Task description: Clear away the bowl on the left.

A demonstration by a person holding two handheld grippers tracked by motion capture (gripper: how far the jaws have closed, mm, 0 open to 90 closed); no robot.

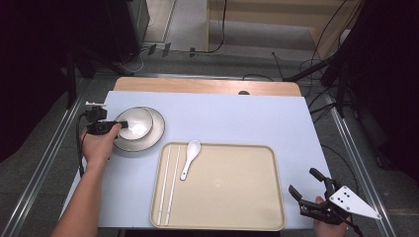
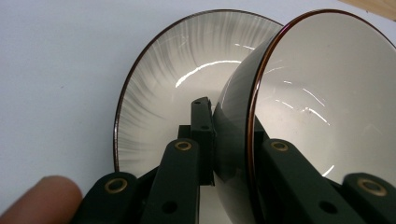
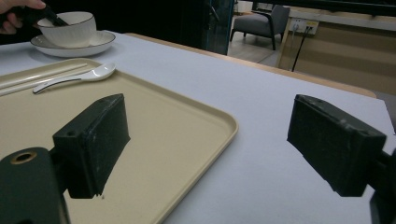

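Bowl point(image 1: 136, 123), white with a dark rim, sits on a saucer plate point(image 1: 154, 135) at the far left of the table point(image 1: 237, 118). Left claw point(image 1: 122, 124) is clamped on the bowl's near-left wall, one jaw inside, one outside, seen close in the left gripper view, where the bowl point(image 2: 322, 102) fills the right and the plate point(image 2: 163, 93) lies behind it. Judgement: the step looks like lifting the bowl off the plate, probably toward the tray point(image 1: 227, 217). To do it well, keep the grip firm on the thin rim, lift straight up so the plate is not dragged, and hold the bowl level. Right claw point(image 1: 307, 186) hovers with jaws wide apart at the near right, just off the tray's corner, holding nothing. On the tray's left side lie chopsticks point(image 1: 167, 182) and a white spoon point(image 1: 189, 159); these crowd the nearest landing spot, while the tray's middle and right are bare.
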